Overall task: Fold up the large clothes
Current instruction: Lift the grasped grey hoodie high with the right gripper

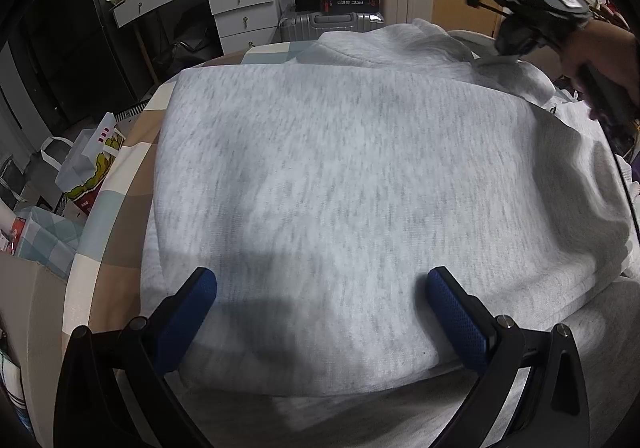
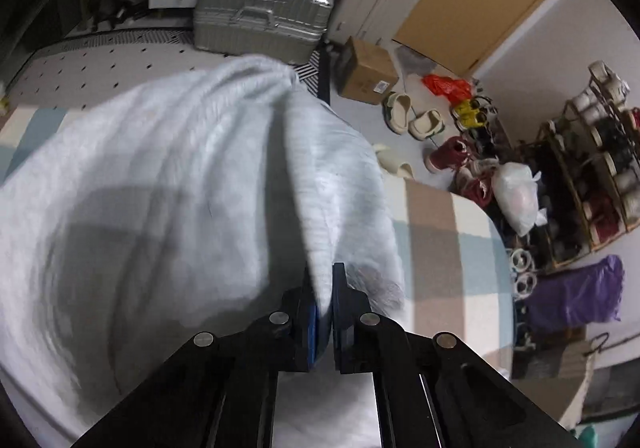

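Note:
A large light grey sweatshirt (image 1: 340,168) lies spread over a bed with a checked cover (image 1: 120,208). My left gripper (image 1: 320,280) hovers over the near part of the garment, open wide, with nothing pinched between its blue pads. At the far right a hand holds my right gripper (image 1: 500,56), its tips down in the cloth. In the right wrist view that gripper (image 2: 323,280) is shut on a raised fold of the sweatshirt (image 2: 160,188). The cloth drapes away from the pads and is blurred. The checked cover (image 2: 440,248) shows to the right of it.
Past the bed's far edge stand a silver suitcase (image 2: 260,16), a cardboard box (image 2: 366,72), scattered shoes and a shoe rack (image 2: 592,168). A purple bag (image 2: 576,292) lies by the bed's right side. White drawers (image 1: 240,8) and shopping bags (image 1: 80,164) are at the left.

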`<action>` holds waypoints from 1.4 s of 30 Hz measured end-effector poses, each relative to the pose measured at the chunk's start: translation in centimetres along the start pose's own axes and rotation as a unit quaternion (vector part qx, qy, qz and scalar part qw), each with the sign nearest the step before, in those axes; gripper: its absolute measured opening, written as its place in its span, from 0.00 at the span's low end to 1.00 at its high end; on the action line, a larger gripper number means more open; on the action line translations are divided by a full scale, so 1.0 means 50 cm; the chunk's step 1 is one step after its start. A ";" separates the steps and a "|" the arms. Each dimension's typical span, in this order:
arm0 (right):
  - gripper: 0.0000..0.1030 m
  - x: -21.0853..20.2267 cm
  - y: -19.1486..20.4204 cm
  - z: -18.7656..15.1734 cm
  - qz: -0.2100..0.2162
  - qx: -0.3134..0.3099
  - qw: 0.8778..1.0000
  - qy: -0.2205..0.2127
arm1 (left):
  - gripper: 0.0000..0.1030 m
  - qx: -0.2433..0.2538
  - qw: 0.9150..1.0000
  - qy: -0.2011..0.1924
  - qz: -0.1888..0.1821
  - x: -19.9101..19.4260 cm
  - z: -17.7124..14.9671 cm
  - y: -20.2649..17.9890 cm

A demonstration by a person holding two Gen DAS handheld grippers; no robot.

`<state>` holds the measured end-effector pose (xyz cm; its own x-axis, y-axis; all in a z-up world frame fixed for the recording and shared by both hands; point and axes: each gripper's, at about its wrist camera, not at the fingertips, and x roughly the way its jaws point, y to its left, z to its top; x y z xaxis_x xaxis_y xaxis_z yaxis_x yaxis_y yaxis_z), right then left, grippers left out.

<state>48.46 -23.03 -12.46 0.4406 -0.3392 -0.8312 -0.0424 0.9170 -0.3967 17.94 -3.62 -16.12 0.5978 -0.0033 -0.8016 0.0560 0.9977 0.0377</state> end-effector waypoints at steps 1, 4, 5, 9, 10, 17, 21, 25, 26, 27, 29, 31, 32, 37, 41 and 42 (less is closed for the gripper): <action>0.06 -0.007 0.003 -0.010 -0.012 -0.015 1.000 -0.005 | 0.99 0.001 1.000 0.000 0.000 0.000 -0.001 0.000; 0.06 -0.049 0.007 -0.050 -0.038 -0.060 0.997 -0.035 | 0.99 0.000 1.000 0.000 0.000 0.000 0.000 0.001; 0.06 -0.073 0.000 -0.070 -0.024 -0.057 0.997 -0.047 | 0.99 0.001 1.000 0.000 0.000 0.000 0.000 0.001; 0.06 -0.107 -0.052 -0.151 0.094 0.018 0.995 -0.035 | 0.99 0.001 1.000 0.001 0.000 0.000 0.001 0.003; 0.05 -0.110 -0.072 -0.180 0.149 0.052 0.987 -0.024 | 0.99 0.001 1.000 0.001 -0.001 0.000 0.001 0.004; 0.00 -0.113 -0.064 -0.308 0.280 0.051 0.958 0.024 | 0.99 0.001 1.000 0.000 0.000 0.000 0.001 0.004; 0.03 -0.151 -0.082 -0.284 0.300 0.063 0.952 -0.015 | 0.99 0.001 1.000 -0.001 0.001 0.000 0.001 0.003; 0.53 -0.185 -0.114 -0.200 0.282 0.095 0.952 -0.073 | 0.99 0.001 1.000 -0.001 0.001 0.000 0.001 0.003; 0.66 -0.184 -0.121 -0.177 0.284 0.116 0.948 -0.080 | 0.99 0.001 1.000 -0.001 0.001 0.000 0.001 0.003; 0.72 -0.176 -0.129 -0.144 0.283 0.146 0.944 -0.088 | 0.99 0.001 1.000 -0.001 0.001 0.000 0.001 0.003; 0.72 -0.148 -0.127 -0.089 0.278 0.177 0.940 -0.083 | 0.99 0.001 1.000 -0.001 0.001 0.001 0.001 0.003; 0.71 -0.107 -0.110 -0.041 0.247 0.194 0.947 -0.061 | 0.99 0.000 1.000 0.000 0.003 0.001 0.001 0.002; 0.71 -0.082 -0.103 -0.026 0.230 0.200 0.951 -0.048 | 0.99 0.000 1.000 0.000 0.003 0.001 0.001 0.002; 0.65 -0.006 -0.029 0.056 0.048 0.115 0.992 0.011 | 0.99 -0.002 1.000 0.001 0.003 0.002 0.003 0.002; 0.33 0.023 0.001 0.049 -0.081 -0.012 0.996 0.035 | 0.99 -0.002 1.000 0.001 0.004 0.002 0.004 0.002; 0.29 0.025 -0.001 0.042 -0.099 -0.030 0.994 0.035 | 0.99 -0.002 1.000 0.001 0.004 0.002 0.004 0.002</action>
<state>50.87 -23.06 -12.66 0.3819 -0.5283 -0.7583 -0.0143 0.8170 -0.5764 18.15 -3.53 -16.06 0.5965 0.0048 -0.8026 0.0475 0.9980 0.0413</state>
